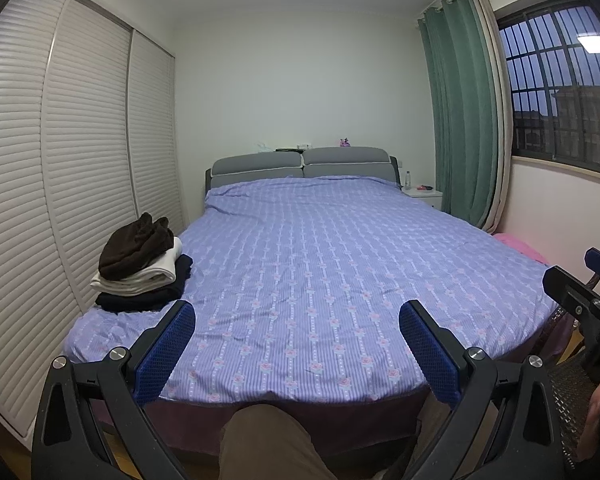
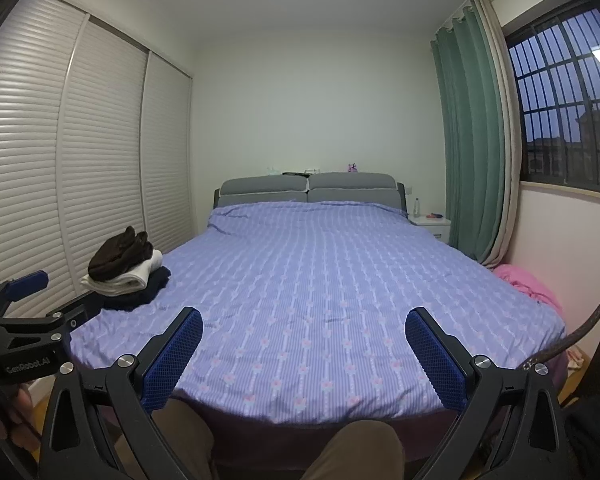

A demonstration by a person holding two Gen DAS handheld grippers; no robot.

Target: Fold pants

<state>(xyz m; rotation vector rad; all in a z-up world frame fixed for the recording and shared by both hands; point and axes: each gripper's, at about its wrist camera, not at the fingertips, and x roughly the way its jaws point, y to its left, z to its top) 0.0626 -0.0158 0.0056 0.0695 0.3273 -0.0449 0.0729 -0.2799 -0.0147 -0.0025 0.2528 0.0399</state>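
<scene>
**A:** Left wrist view puts the only clothing at the left edge of the frame: a stack of folded garments point(image 1: 142, 270), brown on white on navy. Whether any are the pants, I can't tell

**B:** So nothing is spread out for folding?

**A:** No, the bedspread point(image 1: 320, 264) lies bare across the middle, probably kept free as the folding surface

**B:** And the tools?

**A:** The left gripper point(image 1: 296, 322) and right gripper point(image 2: 304, 326) both hang at the lower frame over the bed's foot, jaws spread wide, holding nothing, likely waiting for a garment
</scene>
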